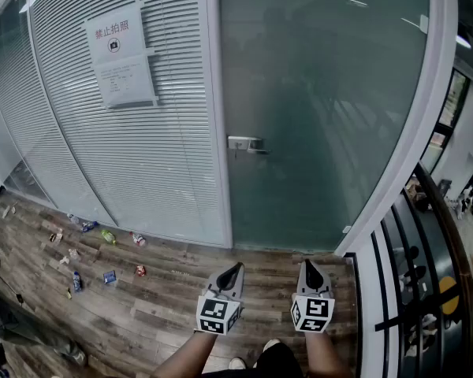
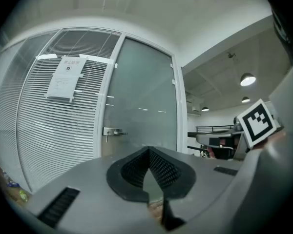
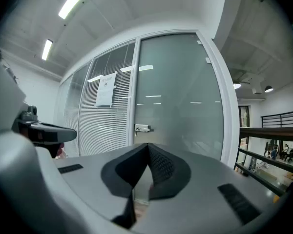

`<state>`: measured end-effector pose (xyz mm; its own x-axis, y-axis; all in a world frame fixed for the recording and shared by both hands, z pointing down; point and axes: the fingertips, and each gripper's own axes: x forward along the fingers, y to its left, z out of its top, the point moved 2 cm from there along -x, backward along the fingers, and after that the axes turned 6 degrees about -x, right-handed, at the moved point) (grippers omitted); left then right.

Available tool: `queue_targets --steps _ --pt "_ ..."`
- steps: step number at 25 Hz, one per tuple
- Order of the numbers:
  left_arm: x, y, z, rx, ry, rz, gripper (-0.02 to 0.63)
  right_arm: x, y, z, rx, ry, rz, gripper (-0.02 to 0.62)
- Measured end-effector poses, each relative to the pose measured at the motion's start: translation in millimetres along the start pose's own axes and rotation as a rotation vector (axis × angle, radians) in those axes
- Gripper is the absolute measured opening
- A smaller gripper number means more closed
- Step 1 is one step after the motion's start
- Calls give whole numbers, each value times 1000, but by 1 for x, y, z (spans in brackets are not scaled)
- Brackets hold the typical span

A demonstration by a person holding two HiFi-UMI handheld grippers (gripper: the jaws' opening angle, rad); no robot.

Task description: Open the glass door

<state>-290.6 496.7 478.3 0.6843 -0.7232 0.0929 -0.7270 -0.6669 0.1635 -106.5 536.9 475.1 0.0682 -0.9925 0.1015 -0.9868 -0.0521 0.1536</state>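
Note:
The frosted glass door (image 1: 323, 109) stands closed ahead, with its metal lever handle (image 1: 248, 143) on the left edge at mid height. Both grippers are held low and side by side, well short of the door and pointing at it. My left gripper (image 1: 229, 272) is shut and empty, its tips meeting in a point. My right gripper (image 1: 309, 268) is shut and empty too. The left gripper view shows the handle (image 2: 115, 131) far beyond the closed tips (image 2: 149, 150). In the right gripper view the handle (image 3: 143, 128) sits just above the closed tips (image 3: 147, 145).
Left of the door a glass wall with white blinds carries a paper notice (image 1: 120, 53). Several small packets and bottles (image 1: 102, 242) litter the wooden floor at the left. A dark railing (image 1: 410, 274) over a drop runs along the right, beside the white door frame (image 1: 426, 132).

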Motion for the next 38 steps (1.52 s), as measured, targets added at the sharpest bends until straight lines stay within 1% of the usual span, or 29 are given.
queue_targets --steps 6,9,14,18,20,25,28,30,32,36,38 --pt "68 25 14 0 -32 -8 3 79 -18 10 -10 -30 7 15" --pt "105 38 13 1 -19 -2 3 122 -23 8 -10 -28 36 15" --pt "175 63 20 36 -11 21 3 196 -48 3 -1 -5 67 15" --pt "220 79 31 2 5 38 3 247 -62 5 -8 -4 104 15" --pt "239 86 35 2 7 53 3 268 -66 6 -5 -5 121 15" --pt "273 114 41 27 -8 99 3 310 -60 15 -24 -17 188 15" --pt "290 127 44 27 3 100 3 342 -45 13 -88 -17 288 15" --pt "300 138 37 37 5 111 3 365 -36 7 -140 -12 345 15" --pt "312 151 32 29 12 117 3 385 -34 7 -157 -10 359 15" --pt "341 176 35 -2 47 98 3 428 -33 19 -149 -11 340 15" --pt "357 190 38 -14 42 88 3 448 -29 23 -141 -8 365 15"
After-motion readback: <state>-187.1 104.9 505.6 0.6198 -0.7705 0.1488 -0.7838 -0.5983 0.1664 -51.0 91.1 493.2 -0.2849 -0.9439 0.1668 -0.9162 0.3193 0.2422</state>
